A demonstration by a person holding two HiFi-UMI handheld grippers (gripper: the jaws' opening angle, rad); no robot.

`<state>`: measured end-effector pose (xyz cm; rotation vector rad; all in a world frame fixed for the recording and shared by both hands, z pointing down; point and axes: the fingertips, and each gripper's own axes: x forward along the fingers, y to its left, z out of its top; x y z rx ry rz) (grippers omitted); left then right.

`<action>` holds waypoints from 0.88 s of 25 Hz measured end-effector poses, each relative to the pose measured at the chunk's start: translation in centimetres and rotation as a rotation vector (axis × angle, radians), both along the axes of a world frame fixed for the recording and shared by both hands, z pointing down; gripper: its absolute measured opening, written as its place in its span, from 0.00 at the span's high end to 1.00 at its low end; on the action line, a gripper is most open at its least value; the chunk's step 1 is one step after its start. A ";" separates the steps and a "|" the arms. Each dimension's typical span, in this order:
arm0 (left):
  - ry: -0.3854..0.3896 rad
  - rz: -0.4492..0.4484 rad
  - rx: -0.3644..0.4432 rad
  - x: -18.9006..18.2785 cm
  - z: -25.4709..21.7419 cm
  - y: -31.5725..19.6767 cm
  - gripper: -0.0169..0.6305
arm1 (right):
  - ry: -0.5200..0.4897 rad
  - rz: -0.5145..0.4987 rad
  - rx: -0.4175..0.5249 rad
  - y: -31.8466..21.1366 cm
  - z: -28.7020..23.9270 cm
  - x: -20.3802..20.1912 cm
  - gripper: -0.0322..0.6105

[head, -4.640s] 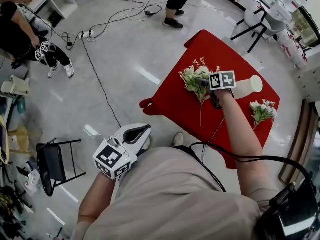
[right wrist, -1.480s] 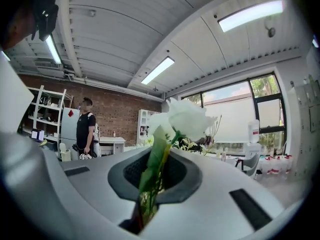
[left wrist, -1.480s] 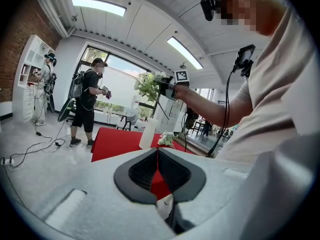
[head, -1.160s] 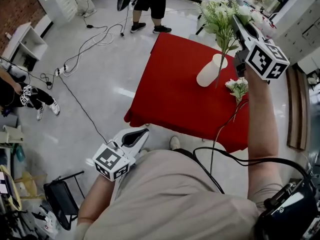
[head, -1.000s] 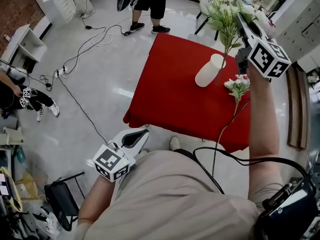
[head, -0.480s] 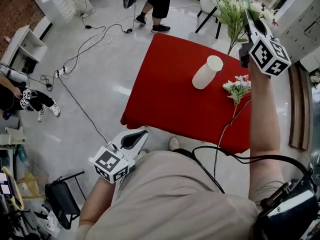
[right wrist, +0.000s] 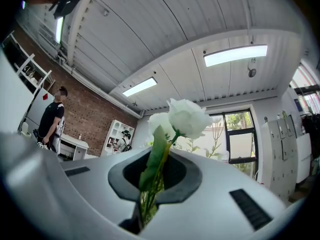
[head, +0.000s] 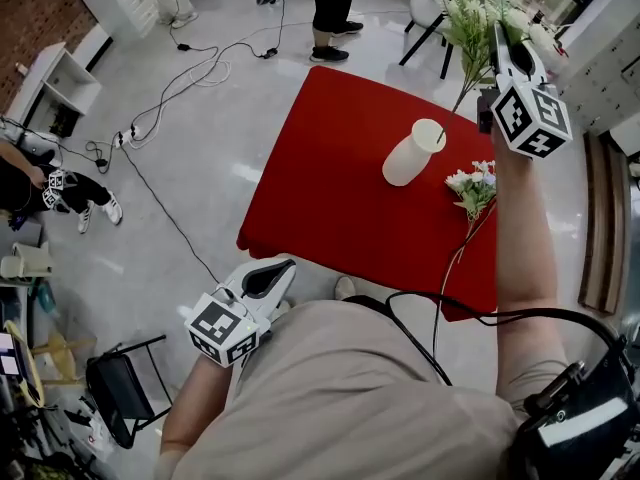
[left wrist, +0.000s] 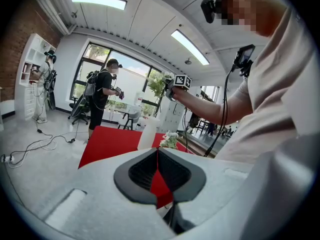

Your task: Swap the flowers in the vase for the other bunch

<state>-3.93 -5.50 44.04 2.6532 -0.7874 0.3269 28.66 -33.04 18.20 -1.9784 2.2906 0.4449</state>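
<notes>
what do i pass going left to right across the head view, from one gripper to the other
left gripper → vase → loose bunch on the table → right gripper, shut on the held bunch

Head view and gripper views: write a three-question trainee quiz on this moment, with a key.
1. True or false: the left gripper, low by the person's torso, grips a flower stem.
2. Where is the small bunch of white flowers on a long thin stem? A: in the white cylindrical vase. B: lying on the red tablecloth beside that vase. C: on the grey floor.
3. Fill in: the right gripper is shut on the green ___ of the tall white-flowered bunch.
Key: 1 false, its jaws are together with nothing between them. 2 B. 3 stems.
</notes>
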 end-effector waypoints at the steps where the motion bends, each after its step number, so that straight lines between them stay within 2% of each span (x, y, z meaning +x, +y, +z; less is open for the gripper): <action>1: -0.001 -0.003 -0.001 0.3 0.1 -0.1 0.96 | 0.001 -0.002 0.005 -0.2 0.3 0.1 0.91; 12: -0.029 -0.006 -0.018 2.8 -0.2 -1.2 0.96 | 0.044 -0.033 0.070 -0.2 3.2 -0.1 0.91; 22: -0.051 0.015 -0.023 4.4 0.2 -2.1 0.96 | 0.034 -0.053 0.046 0.5 7.4 -0.2 0.91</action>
